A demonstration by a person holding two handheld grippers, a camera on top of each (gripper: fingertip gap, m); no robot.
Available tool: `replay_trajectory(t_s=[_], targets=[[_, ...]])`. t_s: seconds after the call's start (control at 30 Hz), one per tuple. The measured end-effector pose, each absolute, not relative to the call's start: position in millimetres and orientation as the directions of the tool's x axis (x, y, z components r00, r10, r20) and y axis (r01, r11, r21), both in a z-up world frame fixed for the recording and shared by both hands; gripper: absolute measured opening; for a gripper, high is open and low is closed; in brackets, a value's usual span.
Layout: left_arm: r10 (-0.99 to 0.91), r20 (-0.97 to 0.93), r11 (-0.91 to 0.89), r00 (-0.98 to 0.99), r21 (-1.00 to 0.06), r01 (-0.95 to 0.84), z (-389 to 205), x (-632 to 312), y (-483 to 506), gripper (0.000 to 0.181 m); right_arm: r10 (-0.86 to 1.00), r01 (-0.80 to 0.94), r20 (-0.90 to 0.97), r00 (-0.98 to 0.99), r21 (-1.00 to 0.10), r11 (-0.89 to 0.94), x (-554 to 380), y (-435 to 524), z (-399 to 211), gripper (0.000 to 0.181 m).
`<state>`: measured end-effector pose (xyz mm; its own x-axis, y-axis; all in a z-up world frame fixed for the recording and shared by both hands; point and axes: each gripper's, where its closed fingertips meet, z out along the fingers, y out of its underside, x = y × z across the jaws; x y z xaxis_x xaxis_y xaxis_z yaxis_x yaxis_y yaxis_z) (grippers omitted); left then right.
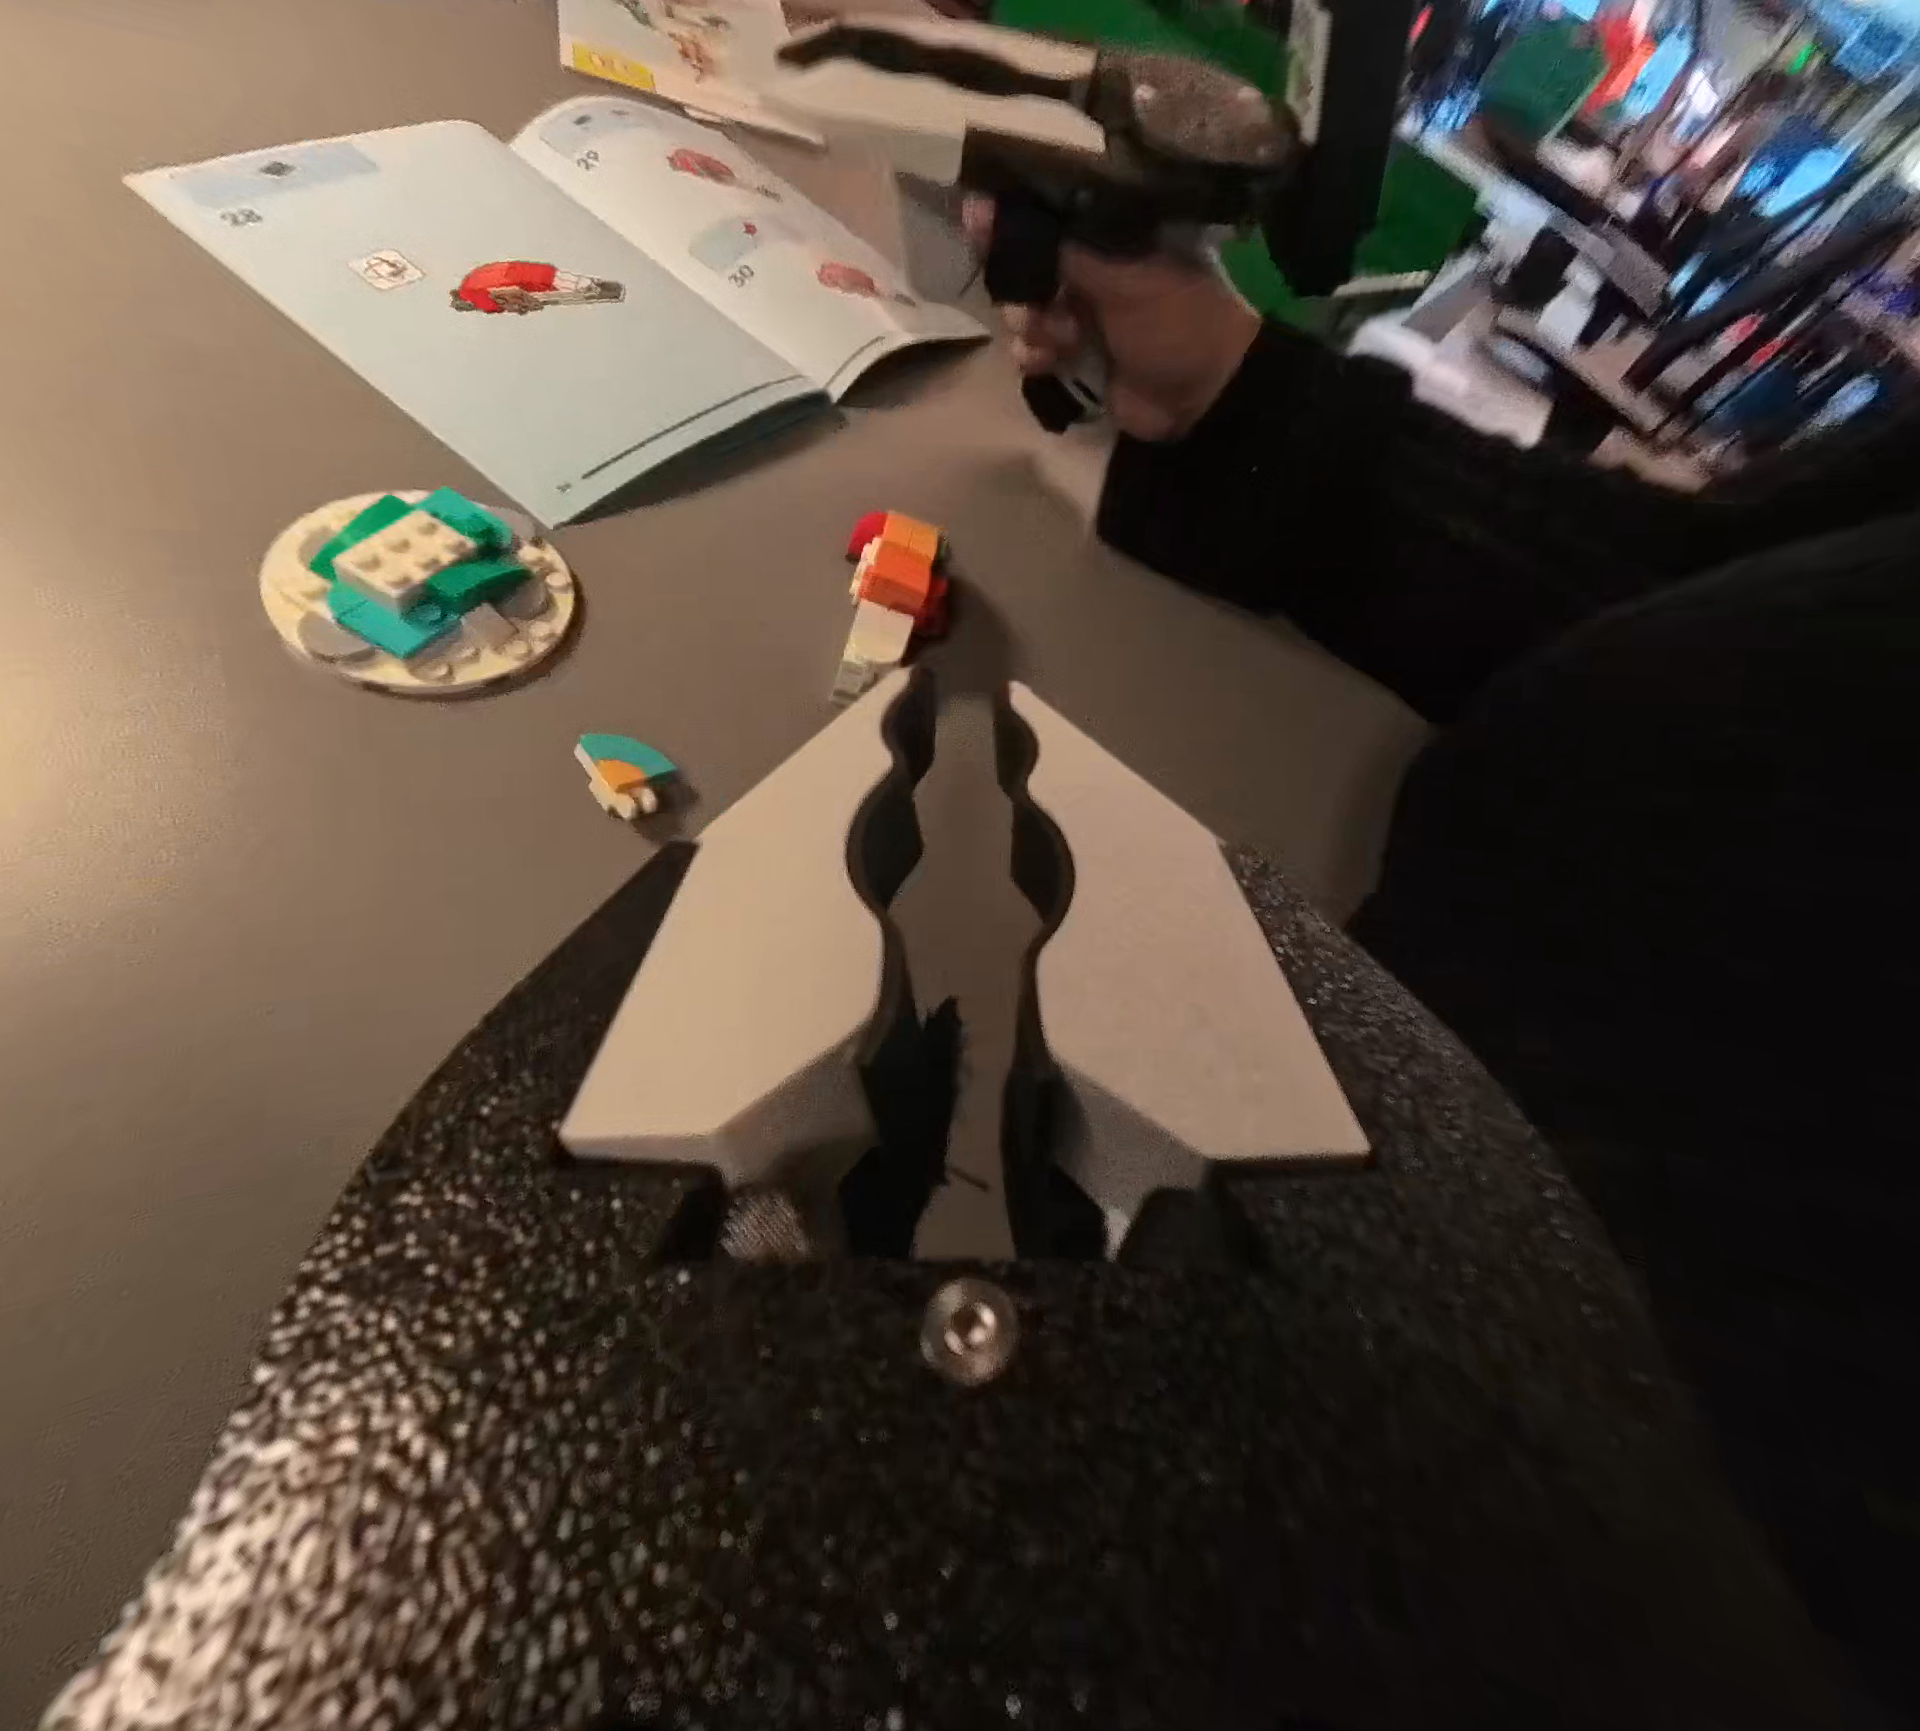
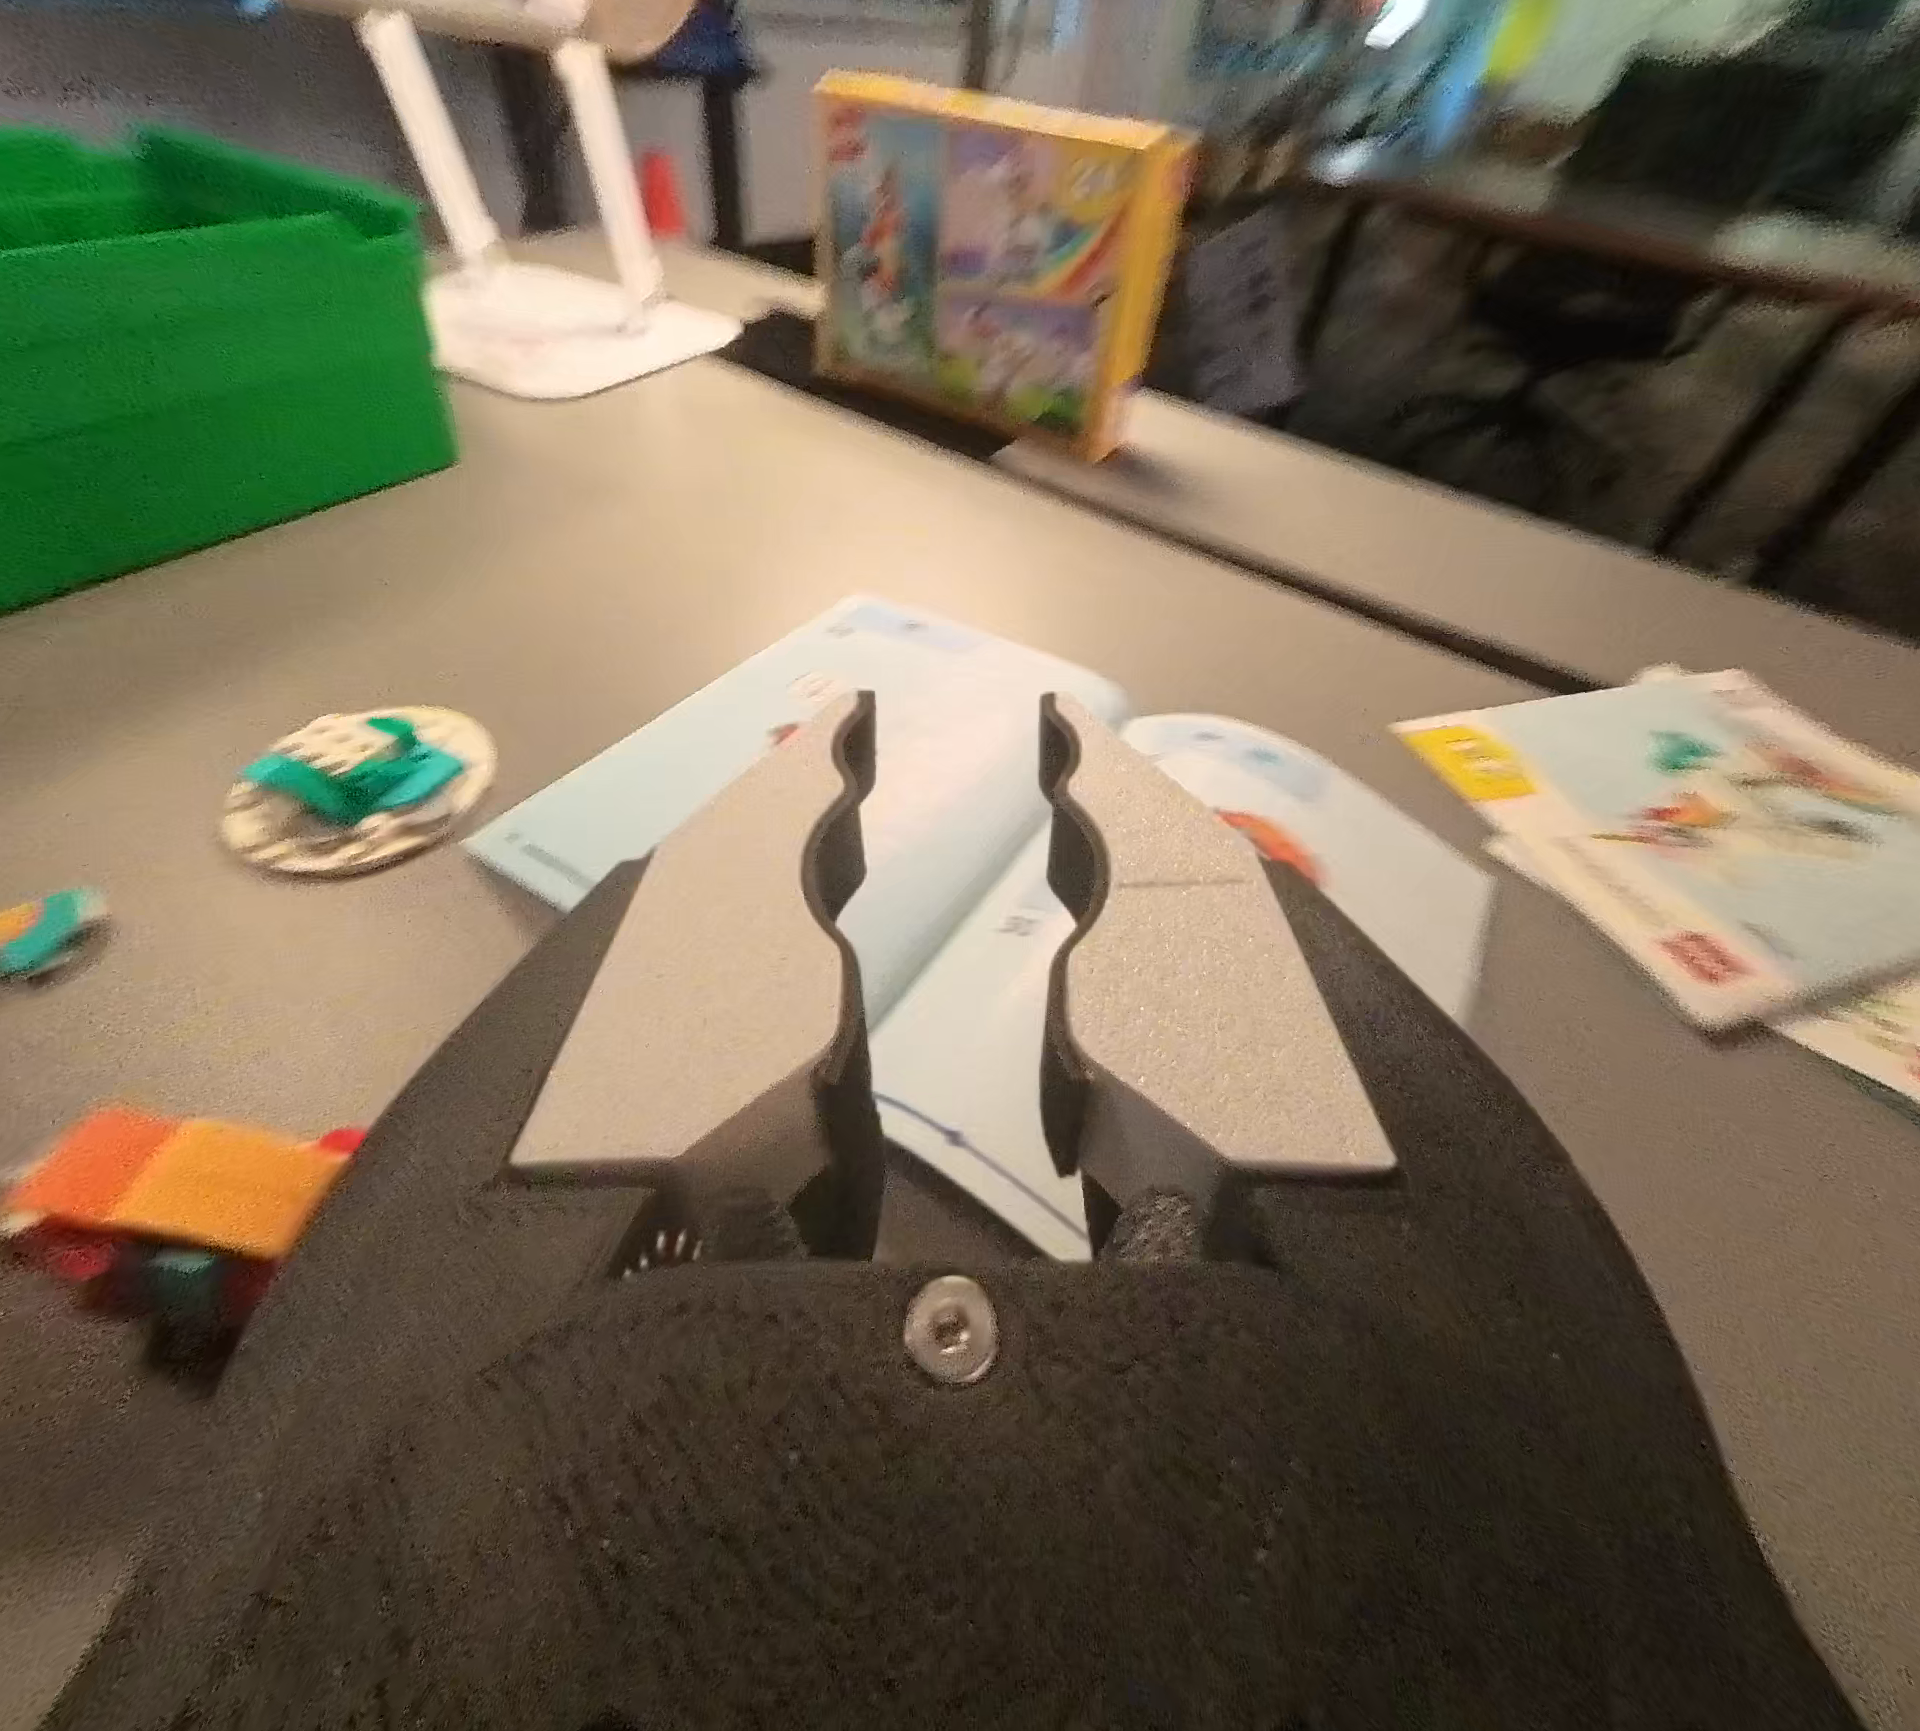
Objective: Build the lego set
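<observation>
Both tongs empty and parted. The orange-and-white lego piece [image 1: 896, 592] lies just past my left tongs [image 1: 961, 694], long axis pointing toward them; right tongs [image 2: 956, 710] hover over the open booklet [image 2: 977, 975].

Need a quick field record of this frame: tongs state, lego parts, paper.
left tongs: open, empty, just short of the orange-white build
right tongs: open, empty, over the open booklet
round white plate with teal build: on table, left
small teal-orange piece: loose, by left tongs
set box: upright, far edge
</observation>
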<state>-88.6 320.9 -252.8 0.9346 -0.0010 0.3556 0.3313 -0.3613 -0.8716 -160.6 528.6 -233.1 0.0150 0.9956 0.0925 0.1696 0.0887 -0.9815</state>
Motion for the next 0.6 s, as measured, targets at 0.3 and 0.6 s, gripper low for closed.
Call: replay_trajectory(t_s=[0.3, 0.6], targets=[[0.12, -0.048, -0.217, 0.992, -0.976, -0.021, -239, -124, 342, 0.0, 0.936, -0.17, 0.264, 0.232, -0.937, 0.307, -130, 545, -194, 0.026], [0.217, -0.21, 0.116, 0.953, -0.964, -0.239, -192, -140, 337, 0.0, 0.899, -0.201, 0.39, 0.201, -0.881, 0.427, -141, 530, -190, 0.014]])
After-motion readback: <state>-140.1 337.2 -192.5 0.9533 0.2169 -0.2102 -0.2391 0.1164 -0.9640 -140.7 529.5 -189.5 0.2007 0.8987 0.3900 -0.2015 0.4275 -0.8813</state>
